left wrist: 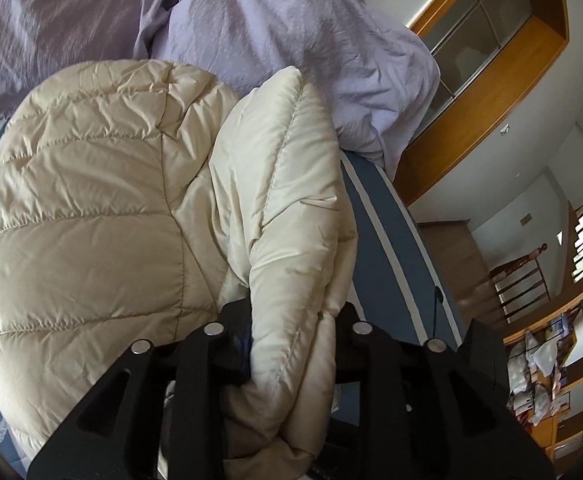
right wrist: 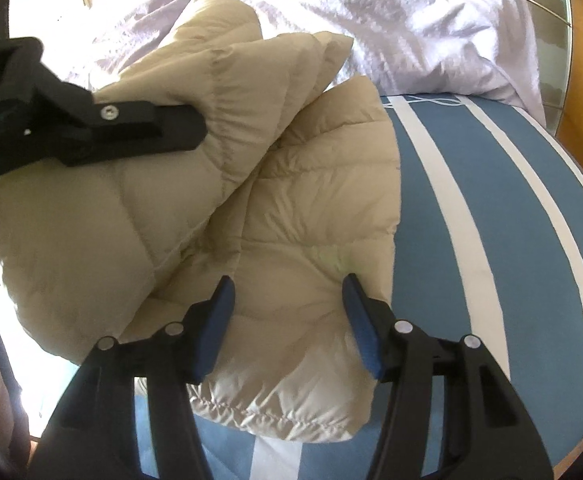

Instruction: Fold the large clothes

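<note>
A cream quilted puffer jacket (left wrist: 91, 216) lies partly folded on a blue and white striped bed cover (right wrist: 491, 240). My left gripper (left wrist: 287, 344) is shut on a thick fold of the jacket, which bulges up between its fingers. In the right wrist view the left gripper (right wrist: 195, 128) comes in from the left and pinches a raised fold of the jacket (right wrist: 291, 208). My right gripper (right wrist: 287, 316) is open, its blue pads on either side of the jacket's near corner, just above the fabric.
A rumpled lilac duvet (left wrist: 291, 40) is heaped at the far side of the bed, also in the right wrist view (right wrist: 411, 20). A wooden cabinet (left wrist: 491, 80) and shelves stand beyond the bed edge on the right.
</note>
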A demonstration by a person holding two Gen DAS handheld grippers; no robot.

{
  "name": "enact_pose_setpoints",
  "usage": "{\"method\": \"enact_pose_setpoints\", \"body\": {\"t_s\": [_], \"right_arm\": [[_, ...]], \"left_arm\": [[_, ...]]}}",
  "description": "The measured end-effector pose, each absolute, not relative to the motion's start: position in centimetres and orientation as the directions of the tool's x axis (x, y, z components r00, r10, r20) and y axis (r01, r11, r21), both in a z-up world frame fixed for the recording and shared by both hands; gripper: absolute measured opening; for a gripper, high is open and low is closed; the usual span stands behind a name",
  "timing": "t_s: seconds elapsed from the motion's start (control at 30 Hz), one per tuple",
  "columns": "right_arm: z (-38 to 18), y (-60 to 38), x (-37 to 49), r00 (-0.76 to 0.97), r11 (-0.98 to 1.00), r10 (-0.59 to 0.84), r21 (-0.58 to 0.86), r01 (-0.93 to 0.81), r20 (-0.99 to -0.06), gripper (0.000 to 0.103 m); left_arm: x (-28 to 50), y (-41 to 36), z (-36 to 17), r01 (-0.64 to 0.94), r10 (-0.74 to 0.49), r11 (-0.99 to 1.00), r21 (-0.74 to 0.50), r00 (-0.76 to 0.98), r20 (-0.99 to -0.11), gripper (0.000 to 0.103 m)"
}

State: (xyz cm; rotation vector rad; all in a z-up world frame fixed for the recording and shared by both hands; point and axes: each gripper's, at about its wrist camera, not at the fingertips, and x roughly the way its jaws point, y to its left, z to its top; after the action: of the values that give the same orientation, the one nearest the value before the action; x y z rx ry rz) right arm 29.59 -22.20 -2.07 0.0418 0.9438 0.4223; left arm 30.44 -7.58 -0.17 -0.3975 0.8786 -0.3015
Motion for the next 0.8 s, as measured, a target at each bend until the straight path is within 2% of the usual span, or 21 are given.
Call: {"method": "enact_pose_setpoints", "body": {"t_s": [0.17,0.23,0.43,0.8], "right_arm": [[-1.4,-23.4,29.4,0.531,0.926,0.357,0.216,-0.310,-0.768,0.055],[-1.3,-24.0,29.5,0.540,0.932,0.346,0.214,-0.294,-0.767,0.056],[-1.1,-25.8,29.6,0.555,0.948,0.311,0.208,-0.242,-0.772,0.057],[-0.1,-27.7,29.8,0.571,0.960,0.275,0.189,-0.205,-0.774,0.057]], "left_arm": [[29.1,-6.9,1.6,0.121,-0.438,0.874,-0.470,0.616,-0.655,0.061],[28.3,-6.2,2.8,0.131,-0.426,0.880,-0.456,0.643,-0.637,0.068],[27.9,-3.2,4.7,0.073,-0.325,0.918,-0.389,0.700,-0.636,0.069],[28.3,2.1,2.4,-0.108,-0.084,0.968,-0.226,0.711,-0.698,0.069]]}}
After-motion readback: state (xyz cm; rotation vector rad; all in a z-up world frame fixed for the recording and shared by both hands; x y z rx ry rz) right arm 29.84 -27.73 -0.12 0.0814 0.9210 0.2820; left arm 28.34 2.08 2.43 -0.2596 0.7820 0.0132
